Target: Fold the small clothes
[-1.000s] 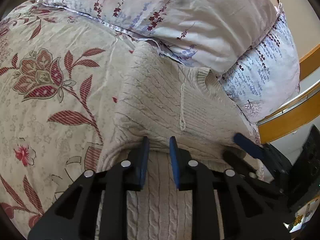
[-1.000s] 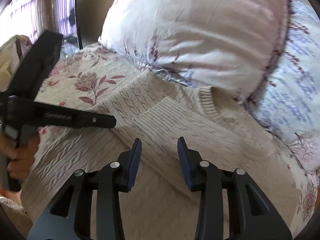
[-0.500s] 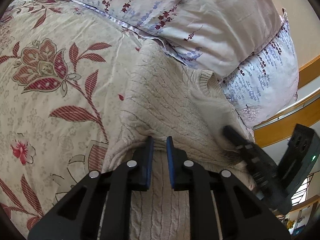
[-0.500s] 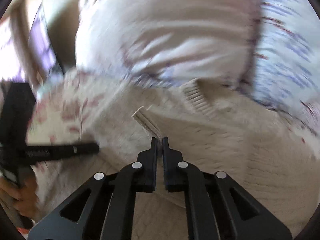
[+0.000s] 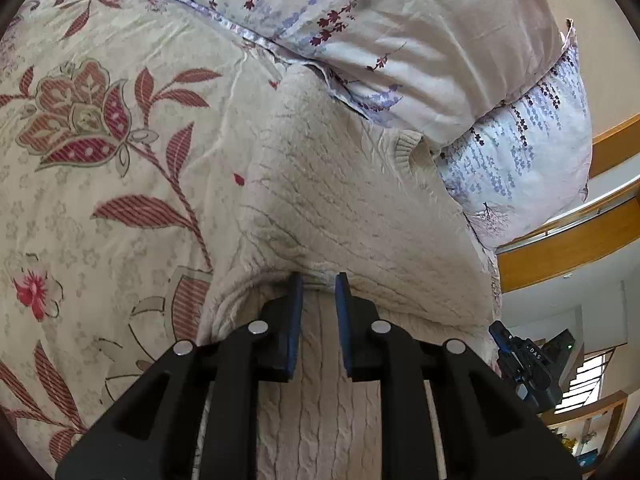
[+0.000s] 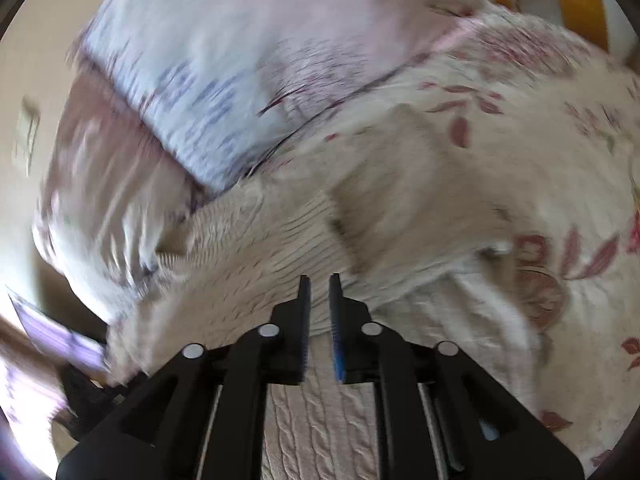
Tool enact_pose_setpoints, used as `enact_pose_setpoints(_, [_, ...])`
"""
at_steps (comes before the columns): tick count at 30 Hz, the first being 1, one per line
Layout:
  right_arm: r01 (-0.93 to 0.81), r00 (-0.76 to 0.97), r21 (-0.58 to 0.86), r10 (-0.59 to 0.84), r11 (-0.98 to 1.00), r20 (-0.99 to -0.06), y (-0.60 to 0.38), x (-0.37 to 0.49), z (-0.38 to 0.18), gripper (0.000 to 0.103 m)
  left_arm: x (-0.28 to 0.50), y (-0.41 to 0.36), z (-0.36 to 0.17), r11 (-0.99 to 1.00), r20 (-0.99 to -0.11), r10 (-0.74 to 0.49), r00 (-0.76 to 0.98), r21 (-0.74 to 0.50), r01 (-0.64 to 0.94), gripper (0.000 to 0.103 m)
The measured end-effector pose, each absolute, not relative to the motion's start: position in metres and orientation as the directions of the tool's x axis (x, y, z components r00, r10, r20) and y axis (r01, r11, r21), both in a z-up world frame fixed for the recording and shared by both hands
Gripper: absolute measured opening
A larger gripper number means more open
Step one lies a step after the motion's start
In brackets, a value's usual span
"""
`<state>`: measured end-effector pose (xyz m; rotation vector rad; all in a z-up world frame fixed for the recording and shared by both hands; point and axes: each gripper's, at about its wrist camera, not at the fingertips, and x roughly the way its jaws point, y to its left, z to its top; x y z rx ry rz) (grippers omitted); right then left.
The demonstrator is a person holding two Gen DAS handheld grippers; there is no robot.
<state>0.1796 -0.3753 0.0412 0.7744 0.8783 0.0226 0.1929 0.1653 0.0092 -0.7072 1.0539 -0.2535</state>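
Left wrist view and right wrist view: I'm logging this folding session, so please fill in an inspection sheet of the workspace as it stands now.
Surface: floral bedspread, wrinkled.
Job's things: cream cable-knit sweater, partly folded over, ribbed collar toward the pillows.
Clutter: nothing seen.
Grippers: left tongs opening, tips at the sweater's folded edge, pads not pressing it; right tongs opening over the sweater, nothing seen between them, view blurred.
Cables: nothing seen.
Surroundings: floral pillows stacked at the far end of the bed; wooden rail beyond them.
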Motion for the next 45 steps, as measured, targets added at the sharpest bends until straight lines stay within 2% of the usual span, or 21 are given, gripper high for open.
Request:
enact_pose_setpoints(1, [0.287, 0.671, 0.64, 0.327, 0.713, -0.665, -0.382, 0.178, 0.044, 0.034, 0.192, 0.165, 0.009, 0.751, -0.702, -0.517, 0.489, -0.646, -0.133, 0.021])
enact_pose_setpoints(2, [0.287, 0.687, 0.655, 0.326, 0.699, -0.649, -0.388, 0.177, 0.048, 0.05, 0.192, 0.165, 0.009, 0.751, -0.701, -0.519, 0.489, -0.647, -0.131, 0.022])
enact_pose_setpoints(3, [0.292, 0.694, 0.657, 0.319, 0.695, -0.645, -0.392, 0.177, 0.051, 0.053, 0.192, 0.165, 0.009, 0.75, -0.7, -0.519, 0.49, -0.648, -0.131, 0.022])
enact_pose_setpoints(8, [0.307, 0.643, 0.657, 0.359, 0.688, -0.676, -0.392, 0.192, 0.038, 0.052, 0.193, 0.162, 0.011, 0.748, -0.696, -0.526, 0.489, -0.652, -0.123, 0.03])
enact_pose_setpoints(14, [0.307, 0.58, 0.636, 0.39, 0.708, -0.715, -0.375, 0.206, 0.017, 0.041, 0.195, 0.158, 0.013, 0.754, -0.696, -0.526, 0.489, -0.648, -0.112, 0.033])
enact_pose_setpoints(15, [0.304, 0.58, 0.631, 0.387, 0.713, -0.717, -0.373, 0.207, 0.017, 0.029, 0.195, 0.158, 0.013, 0.752, -0.694, -0.528, 0.489, -0.65, -0.111, 0.034])
enact_pose_setpoints(16, [0.296, 0.577, 0.63, 0.391, 0.718, -0.717, -0.372, 0.208, 0.017, 0.007, 0.196, 0.158, 0.012, 0.748, -0.691, -0.532, 0.489, -0.654, -0.11, 0.035])
enact_pose_setpoints(19, [0.241, 0.615, 0.633, 0.389, 0.735, -0.686, -0.367, 0.208, 0.027, 0.008, 0.197, 0.158, 0.013, 0.743, -0.685, -0.541, 0.488, -0.661, -0.103, 0.038])
enact_pose_setpoints(23, [0.134, 0.741, 0.597, 0.32, 0.791, -0.591, -0.361, 0.194, 0.071, 0.007, 0.197, 0.157, 0.013, 0.744, -0.68, -0.546, 0.49, -0.662, -0.09, 0.041])
enact_pose_setpoints(25, [0.17, 0.712, 0.541, 0.276, 0.823, -0.645, -0.36, 0.198, 0.065, 0.007, 0.197, 0.157, 0.013, 0.744, -0.676, -0.548, 0.492, -0.663, -0.084, 0.042])
enact_pose_setpoints(27, [0.247, 0.608, 0.48, 0.252, 0.842, -0.753, -0.359, 0.211, 0.037, 0.008, 0.198, 0.156, 0.013, 0.745, -0.676, -0.549, 0.492, -0.663, -0.078, 0.043])
enact_pose_setpoints(30, [0.27, 0.587, 0.496, 0.268, 0.825, -0.764, -0.362, 0.21, 0.024, 0.008, 0.194, 0.154, 0.015, 0.758, -0.685, -0.544, 0.485, -0.649, -0.064, 0.044])
enact_pose_setpoints(32, [0.263, 0.588, 0.49, 0.265, 0.831, -0.765, -0.363, 0.204, 0.032, 0.018, 0.188, 0.154, 0.018, 0.765, -0.686, -0.547, 0.48, -0.643, -0.046, 0.048])
enact_pose_setpoints(34, [0.251, 0.594, 0.494, 0.27, 0.833, -0.758, -0.367, 0.194, 0.04, 0.037, 0.176, 0.155, 0.022, 0.769, -0.682, -0.556, 0.475, -0.638, -0.017, 0.048])
enact_pose_setpoints(37, [0.194, 0.632, 0.526, 0.305, 0.828, -0.713, -0.38, 0.166, 0.055, 0.057, 0.151, 0.162, 0.028, 0.763, -0.659, -0.578, 0.48, -0.646, 0.032, 0.048])
enact_pose_setpoints(45, [0.194, 0.611, 0.584, 0.368, 0.788, -0.701, -0.422, 0.097, 0.042, 0.058, 0.084, 0.198, 0.027, 0.787, -0.668, -0.541, 0.511, -0.616, 0.028, 0.052])
